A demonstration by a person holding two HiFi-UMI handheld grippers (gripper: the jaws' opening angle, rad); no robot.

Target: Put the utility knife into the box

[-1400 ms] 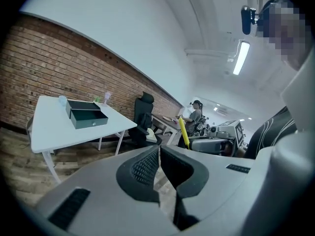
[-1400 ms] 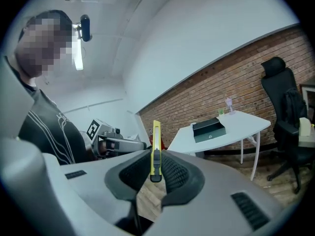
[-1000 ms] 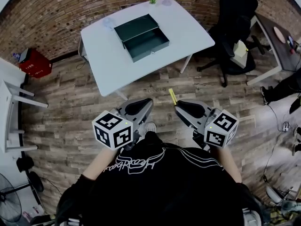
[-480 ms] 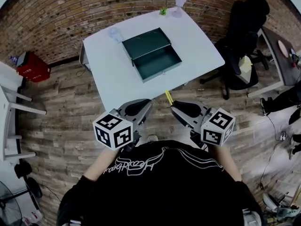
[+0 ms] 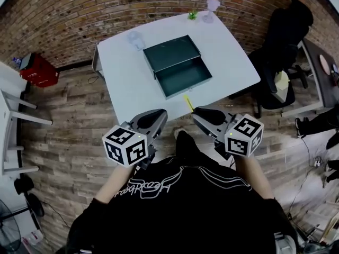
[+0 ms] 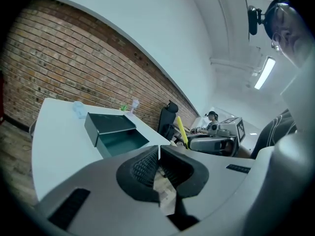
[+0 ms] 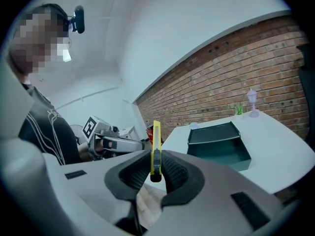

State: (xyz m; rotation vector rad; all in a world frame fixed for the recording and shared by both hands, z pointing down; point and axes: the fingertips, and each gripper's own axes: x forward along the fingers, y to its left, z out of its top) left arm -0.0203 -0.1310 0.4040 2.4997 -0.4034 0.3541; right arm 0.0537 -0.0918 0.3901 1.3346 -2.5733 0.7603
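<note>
While the person stands at the near edge of the white table (image 5: 124,81), the right gripper (image 5: 195,111) pinches the yellow utility knife (image 7: 156,140) between its ribbed pads. The knife stands upright in the grip, its long end sticking out past the jaw tips toward the table. It is outside the dark green metal box (image 5: 184,78), which sits well apart from it on the tabletop with its lid laid back toward the brick wall (image 5: 79,9). The left gripper (image 6: 159,149) hangs beside the right one over the wooden floor (image 5: 69,136), its jaws pressed together with nothing between them. A small green plant (image 5: 192,15) and a pale stemmed glass (image 5: 212,5) stand at the far table corner. A black office chair (image 5: 283,36) stands to the right.
</note>
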